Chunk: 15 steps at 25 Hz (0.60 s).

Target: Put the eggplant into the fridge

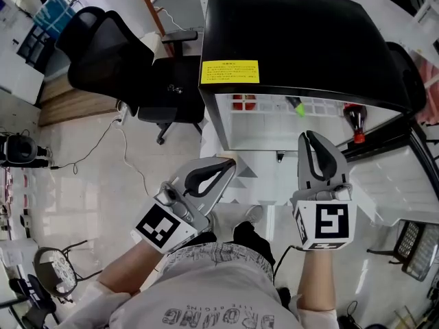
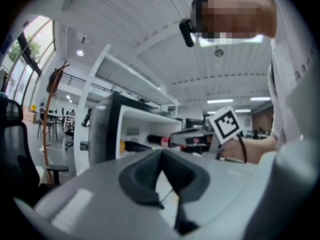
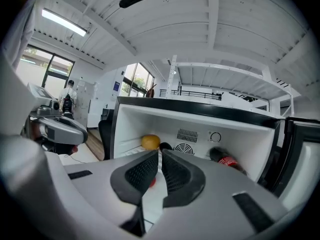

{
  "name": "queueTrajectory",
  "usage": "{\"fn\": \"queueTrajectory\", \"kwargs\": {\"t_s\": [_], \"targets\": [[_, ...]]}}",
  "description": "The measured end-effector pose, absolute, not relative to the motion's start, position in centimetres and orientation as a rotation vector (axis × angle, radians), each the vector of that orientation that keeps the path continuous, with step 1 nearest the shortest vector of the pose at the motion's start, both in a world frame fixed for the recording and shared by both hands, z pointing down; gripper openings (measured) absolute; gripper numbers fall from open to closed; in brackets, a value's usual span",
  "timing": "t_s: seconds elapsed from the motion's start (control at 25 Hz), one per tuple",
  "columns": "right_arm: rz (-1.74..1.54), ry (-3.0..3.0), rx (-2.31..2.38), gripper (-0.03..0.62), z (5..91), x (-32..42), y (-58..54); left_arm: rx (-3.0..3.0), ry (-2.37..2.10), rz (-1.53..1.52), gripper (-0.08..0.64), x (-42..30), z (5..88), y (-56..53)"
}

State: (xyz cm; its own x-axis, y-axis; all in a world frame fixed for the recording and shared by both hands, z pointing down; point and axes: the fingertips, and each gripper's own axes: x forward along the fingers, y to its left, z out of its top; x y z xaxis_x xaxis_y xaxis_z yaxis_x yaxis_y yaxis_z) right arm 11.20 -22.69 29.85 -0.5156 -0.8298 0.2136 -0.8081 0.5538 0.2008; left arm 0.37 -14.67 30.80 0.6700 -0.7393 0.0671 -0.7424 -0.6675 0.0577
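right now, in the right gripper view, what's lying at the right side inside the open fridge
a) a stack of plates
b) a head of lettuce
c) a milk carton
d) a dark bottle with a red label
d: a dark bottle with a red label lies at the right inside the fridge, across from the yellow fruit at the left.

Fridge (image 1: 295, 40) top glossy black; interior smooth white plastic; floor (image 1: 89, 163) glossy tile.
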Motion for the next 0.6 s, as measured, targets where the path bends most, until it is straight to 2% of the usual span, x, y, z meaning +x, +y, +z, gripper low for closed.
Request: {"fn": "queueTrajectory", "kwargs": {"t_s": [0.6], "targets": [[-0.057,-2.520,1.309,0.005,30.7,10.9,-19.6,2.831,-1.250,0.029,0.008,-0.3,29.3,-14.5]]}}
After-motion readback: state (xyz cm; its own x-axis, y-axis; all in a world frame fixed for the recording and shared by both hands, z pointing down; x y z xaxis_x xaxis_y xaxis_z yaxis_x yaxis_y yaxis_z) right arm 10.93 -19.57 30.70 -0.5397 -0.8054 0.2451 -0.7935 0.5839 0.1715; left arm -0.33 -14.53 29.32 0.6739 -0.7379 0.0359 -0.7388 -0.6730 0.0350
